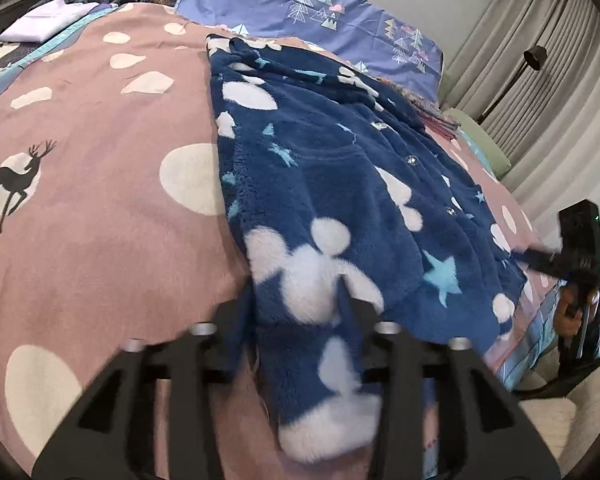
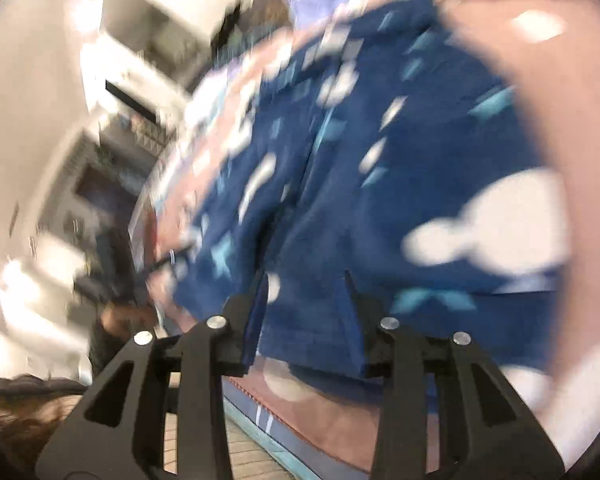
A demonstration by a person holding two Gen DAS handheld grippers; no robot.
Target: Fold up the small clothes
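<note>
A small navy fleece jacket [image 1: 340,184] with white shapes, light blue stars and snap buttons lies spread on a pink bedspread [image 1: 100,208]. My left gripper [image 1: 300,300] has its jaws wide apart around the jacket's near corner, with fleece lying between the fingers. My right gripper [image 2: 306,284] also stands wide apart at the jacket's [image 2: 360,168] other near edge, with cloth between its fingers; that view is blurred. The right gripper shows in the left wrist view [image 1: 540,258] at the jacket's right edge.
A blue pillow with a tree print [image 1: 320,12] lies at the head of the bed. Folded lilac cloth [image 1: 48,20] sits at the far left. Grey curtains and a floor lamp [image 1: 536,56] stand to the right. The bed edge [image 2: 284,432] runs just below the right gripper.
</note>
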